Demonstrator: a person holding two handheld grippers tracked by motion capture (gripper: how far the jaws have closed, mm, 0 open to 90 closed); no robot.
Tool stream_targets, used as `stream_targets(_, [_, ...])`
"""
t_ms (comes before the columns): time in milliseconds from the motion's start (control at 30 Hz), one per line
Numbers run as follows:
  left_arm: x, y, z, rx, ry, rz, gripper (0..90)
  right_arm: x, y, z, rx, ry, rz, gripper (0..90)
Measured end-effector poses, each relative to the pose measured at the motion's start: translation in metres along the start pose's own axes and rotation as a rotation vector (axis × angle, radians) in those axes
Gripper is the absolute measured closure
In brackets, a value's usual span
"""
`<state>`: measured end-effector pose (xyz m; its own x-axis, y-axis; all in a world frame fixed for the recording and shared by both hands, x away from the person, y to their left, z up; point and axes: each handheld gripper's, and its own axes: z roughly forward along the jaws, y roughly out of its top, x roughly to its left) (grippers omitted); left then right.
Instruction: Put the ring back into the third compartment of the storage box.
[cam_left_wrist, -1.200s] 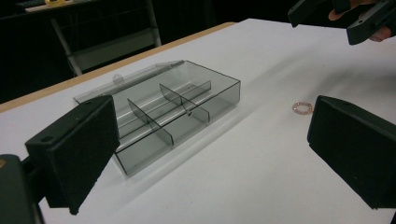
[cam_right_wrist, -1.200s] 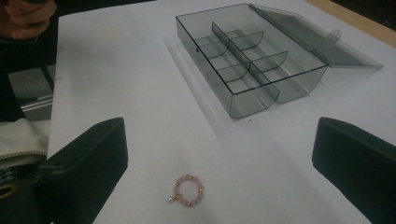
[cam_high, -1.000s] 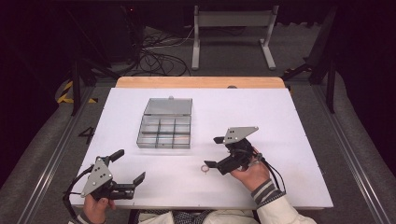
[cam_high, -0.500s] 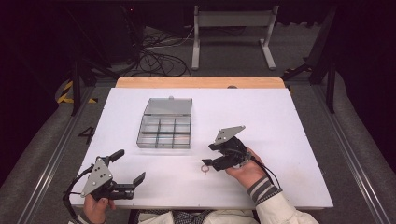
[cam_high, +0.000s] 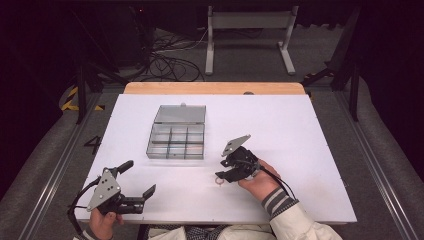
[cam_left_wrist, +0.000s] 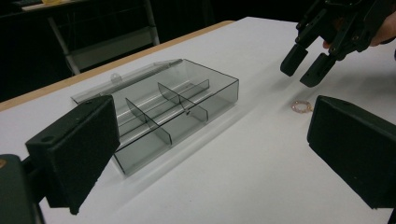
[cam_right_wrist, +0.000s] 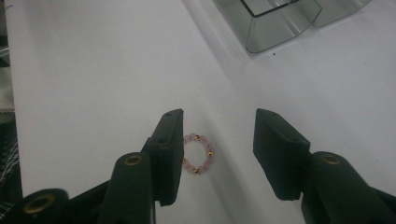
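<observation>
right gripper (cam_right_wrist: 217, 140) tilted down, agape over bead ring (cam_right_wrist: 198, 153), seemingly

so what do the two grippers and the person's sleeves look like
Both the left gripper and right gripper are black, with blocky flat jaws, a grey three-cornered plate on top and a trailing black cable. The right sleeve is cream with a grey-striped cuff.

A small pink beaded ring (cam_high: 219, 180) lies on the white table (cam_high: 310, 150), nearer the person than the clear plastic compartment box (cam_high: 176, 140).
</observation>
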<state>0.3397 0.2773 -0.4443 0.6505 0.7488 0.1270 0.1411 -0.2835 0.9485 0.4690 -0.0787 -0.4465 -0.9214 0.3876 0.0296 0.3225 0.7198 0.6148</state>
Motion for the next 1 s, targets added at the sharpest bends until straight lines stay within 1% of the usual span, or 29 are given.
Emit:
stream_targets(167, [0.0,0.0,0.0,0.0,0.001,0.003,2.7,0.002,0.001,0.006,0.038,0.005,-0.023,58.5])
stream_targets(200, [0.0,0.0,0.0,0.0,0.001,0.003,2.7,0.002,0.001,0.006,0.038,0.005,-0.023,58.5])
stream_targets(267, [0.0,0.0,0.0,0.001,0.001,0.004,2.8,0.002,0.002,0.009,0.059,0.003,-0.03,60.3])
stream_targets(400, [0.0,0.0,0.0,0.004,-0.003,0.001,2.8,0.003,0.002,0.014,0.09,0.003,-0.029,63.2])
stream_targets(667, [0.0,0.0,0.0,0.003,-0.003,0.001,2.8,0.002,0.002,0.023,0.135,-0.007,-0.044,69.0])
stream_targets(700, [0.0,0.0,0.0,0.004,-0.003,0.001,2.8,0.002,0.002,0.023,0.135,-0.007,-0.044,69.0])
stream_targets(833, [0.0,0.0,0.0,0.003,-0.004,0.002,2.8,0.003,0.003,0.026,0.15,-0.005,-0.058,76.2])
stream_targets(933, [0.0,0.0,0.0,0.004,-0.004,0.002,2.8,0.003,0.003,0.027,0.158,-0.007,-0.059,78.3])
stream_targets(967, [0.0,0.0,0.0,0.004,-0.004,0.001,2.8,0.003,0.003,0.027,0.157,-0.011,-0.058,81.9])
stream_targets(1000, [0.0,0.0,0.0,0.003,-0.005,0.002,2.8,0.003,0.003,0.027,0.157,-0.011,-0.058,81.9])
